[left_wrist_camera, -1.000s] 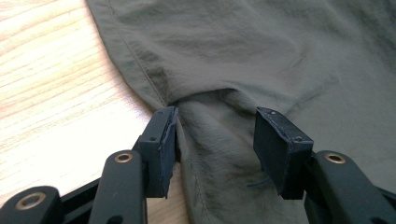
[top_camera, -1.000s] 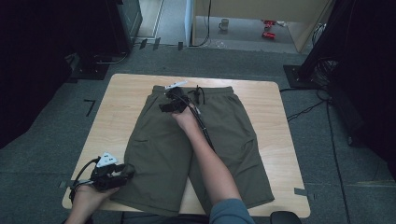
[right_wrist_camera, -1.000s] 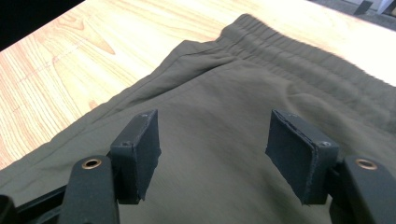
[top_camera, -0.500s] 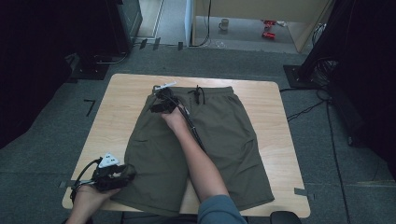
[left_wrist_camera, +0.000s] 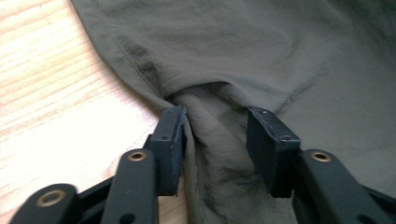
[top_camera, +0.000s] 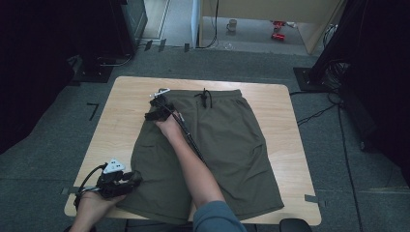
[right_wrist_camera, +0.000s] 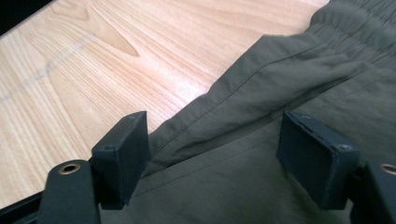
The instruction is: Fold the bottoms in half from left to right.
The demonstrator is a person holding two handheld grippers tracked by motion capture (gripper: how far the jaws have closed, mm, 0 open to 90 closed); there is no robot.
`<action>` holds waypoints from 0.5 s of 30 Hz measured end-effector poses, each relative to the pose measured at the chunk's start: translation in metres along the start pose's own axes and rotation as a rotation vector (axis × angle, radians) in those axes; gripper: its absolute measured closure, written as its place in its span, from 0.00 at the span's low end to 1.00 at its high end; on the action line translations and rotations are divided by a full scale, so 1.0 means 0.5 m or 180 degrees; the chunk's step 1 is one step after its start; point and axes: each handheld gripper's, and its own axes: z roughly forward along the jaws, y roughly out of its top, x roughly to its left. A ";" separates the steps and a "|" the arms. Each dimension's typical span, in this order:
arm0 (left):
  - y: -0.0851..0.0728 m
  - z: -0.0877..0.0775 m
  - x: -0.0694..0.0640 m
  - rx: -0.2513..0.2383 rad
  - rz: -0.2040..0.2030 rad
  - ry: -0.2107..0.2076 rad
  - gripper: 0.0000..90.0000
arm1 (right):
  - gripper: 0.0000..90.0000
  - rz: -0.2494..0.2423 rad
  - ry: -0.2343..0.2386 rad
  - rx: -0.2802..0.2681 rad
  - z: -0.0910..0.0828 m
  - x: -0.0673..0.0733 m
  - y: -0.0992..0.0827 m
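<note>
Shorts (top_camera: 222,140) look light, limp and a bit slick. My left gripper (left_wrist_camera: 217,140) straddles bunched hem, half-closed; my right gripper (right_wrist_camera: 215,158) gapes wide at the waistband corner, my likely hold.

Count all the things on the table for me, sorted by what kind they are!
Shorts: 1
Tongs: 2, the left tongs and the right tongs
Total: 3
</note>
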 end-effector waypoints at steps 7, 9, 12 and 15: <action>0.004 0.003 -0.001 0.0027 0.0022 -0.0042 0.73 | 0.32 -0.0264 -0.0329 -0.0053 0.008 0.026 -0.008; 0.005 0.004 -0.001 0.0025 0.0025 -0.0058 0.75 | 0.36 -0.0248 -0.0335 -0.0123 0.008 0.025 -0.013; 0.006 0.006 -0.001 0.0024 0.0016 -0.0073 0.77 | 0.47 -0.0234 -0.0339 -0.0189 0.005 0.023 -0.016; 0.009 0.008 0.002 0.0018 0.0005 -0.0102 0.79 | 0.56 -0.0232 -0.0333 -0.0213 0.003 0.021 -0.018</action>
